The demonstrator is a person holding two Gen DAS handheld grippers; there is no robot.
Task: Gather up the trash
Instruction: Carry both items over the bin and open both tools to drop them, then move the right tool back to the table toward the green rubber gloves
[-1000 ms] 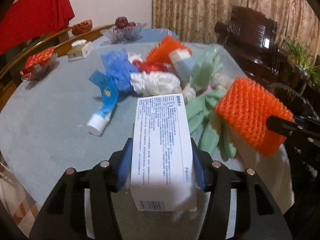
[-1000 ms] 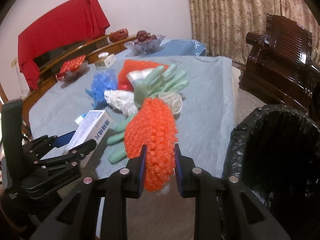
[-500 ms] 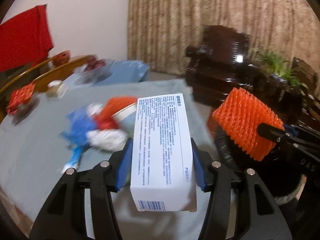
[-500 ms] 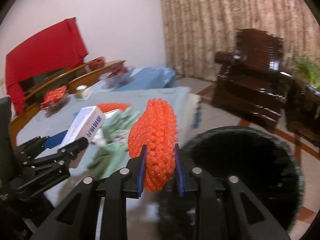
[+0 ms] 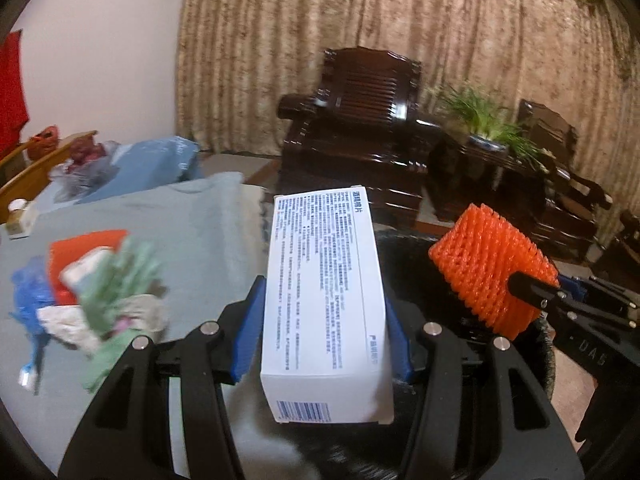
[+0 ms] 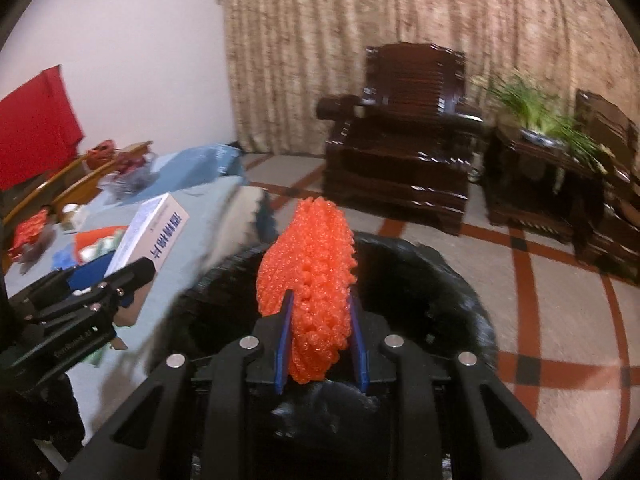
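Note:
My left gripper (image 5: 325, 320) is shut on a white printed carton (image 5: 326, 292), held lengthwise between the blue pads. My right gripper (image 6: 320, 320) is shut on an orange foam net sleeve (image 6: 312, 280). Both hang over the black-lined trash bin (image 6: 452, 300), whose dark rim (image 5: 408, 256) shows behind the carton. In the right wrist view the carton (image 6: 154, 236) and left gripper (image 6: 120, 276) sit at the left. The orange sleeve (image 5: 492, 272) also appears right of the carton.
A heap of trash (image 5: 92, 292) with green gloves, blue plastic and white wrappers lies on the blue-grey table cloth (image 5: 192, 232). Dark wooden armchairs (image 6: 400, 132) and a potted plant (image 6: 536, 116) stand by the curtain. Tiled floor (image 6: 560, 320) lies right of the bin.
Both grippers have swung right, away from the table and up over the bin, each keeping its item. The trash heap has slid to the left of the views.

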